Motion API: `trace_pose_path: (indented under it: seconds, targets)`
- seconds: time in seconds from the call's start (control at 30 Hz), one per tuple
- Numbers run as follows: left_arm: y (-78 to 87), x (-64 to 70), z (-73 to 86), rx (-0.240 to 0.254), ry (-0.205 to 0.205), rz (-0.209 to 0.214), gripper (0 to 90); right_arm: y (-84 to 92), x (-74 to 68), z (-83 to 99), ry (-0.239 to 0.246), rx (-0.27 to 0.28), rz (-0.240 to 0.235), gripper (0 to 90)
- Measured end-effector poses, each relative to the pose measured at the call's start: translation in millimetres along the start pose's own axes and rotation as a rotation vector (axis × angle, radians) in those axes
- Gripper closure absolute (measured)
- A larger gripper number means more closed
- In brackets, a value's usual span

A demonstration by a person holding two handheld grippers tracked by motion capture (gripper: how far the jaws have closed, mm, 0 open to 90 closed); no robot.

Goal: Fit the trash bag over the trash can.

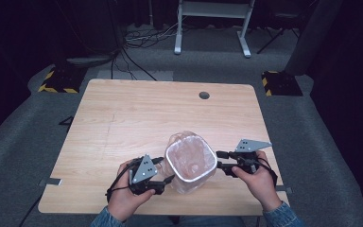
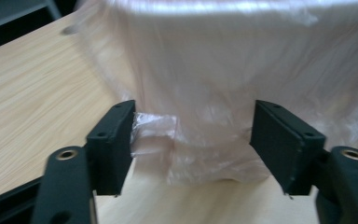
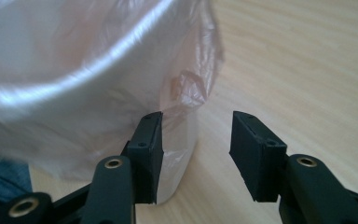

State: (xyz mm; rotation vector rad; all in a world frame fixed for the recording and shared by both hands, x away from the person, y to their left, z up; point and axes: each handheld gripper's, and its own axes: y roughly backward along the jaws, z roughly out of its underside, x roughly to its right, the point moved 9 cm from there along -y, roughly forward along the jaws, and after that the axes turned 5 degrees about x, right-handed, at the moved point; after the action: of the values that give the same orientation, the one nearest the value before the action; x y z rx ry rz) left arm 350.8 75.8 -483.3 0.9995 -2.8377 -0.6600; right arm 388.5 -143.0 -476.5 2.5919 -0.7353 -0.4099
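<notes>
A small white bin (image 1: 192,178) lined with a thin pinkish plastic bag (image 1: 189,158) stands near the front edge of the wooden table (image 1: 137,118). My left gripper (image 1: 169,179) sits at the bin's left side. In the left gripper view this left gripper (image 2: 193,140) is open, with loose bag film (image 2: 158,135) bunched between the jaws and touching the left one. My right gripper (image 1: 220,160) is at the bin's right side. In the right gripper view the right gripper (image 3: 196,140) is open, its left jaw against the bagged bin wall (image 3: 179,158) and bare table in the gap.
A dark round hole (image 1: 204,95) marks the table's far side. Beyond the table are a white desk frame (image 1: 212,28), floor cables (image 1: 142,38) and yellow-black striped blocks (image 1: 59,80) (image 1: 281,82). Grey carpet surrounds the table.
</notes>
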Motion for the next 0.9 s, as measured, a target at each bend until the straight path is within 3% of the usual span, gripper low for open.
trace_pose_path:
  seconds: [0.1, 0.2, 0.27, 0.3, 0.37, 0.47, 0.57, 0.77, 0.9]
  targets:
    - [-5.1, -14.9, 8.4, -0.022, 0.020, -0.058, 39.0, -9.9, -8.5, 12.1, -0.030, -0.029, -0.032, 51.6]
    - [-13.4, -24.1, 21.2, -0.062, 0.053, -0.083, 40.5, -18.1, -12.1, 21.3, -0.022, -0.065, -0.027, 50.9]
    - [-17.6, -27.4, 29.0, -0.074, 0.083, -0.079, 41.5, -28.5, -14.3, 33.3, -0.027, -0.099, -0.023, 48.6]
    - [-20.9, -29.0, 36.3, -0.086, 0.119, -0.060, 40.8, -30.9, -14.0, 36.2, -0.030, -0.104, -0.020, 48.1]
    - [-23.2, -28.1, 43.0, -0.111, 0.135, -0.034, 40.3, -34.6, -13.7, 41.2, -0.036, -0.116, -0.016, 46.8]
    - [-23.7, -27.3, 47.7, -0.108, 0.165, -0.016, 38.8, -37.0, -12.7, 45.7, -0.033, -0.129, -0.007, 43.3]
    - [-13.3, -29.4, 43.4, -0.071, 0.179, -0.017, 35.6, -34.3, -12.3, 46.1, -0.036, -0.126, -0.009, 40.0]
    - [20.9, -25.8, 22.5, 0.012, 0.173, -0.002, 32.5, -5.4, -12.9, 18.8, 0.004, -0.031, -0.002, 37.7]
    - [33.7, -12.8, 6.3, 0.023, 0.110, 0.009, 30.7, 16.5, -15.4, -4.3, 0.053, 0.008, 0.011, 41.0]
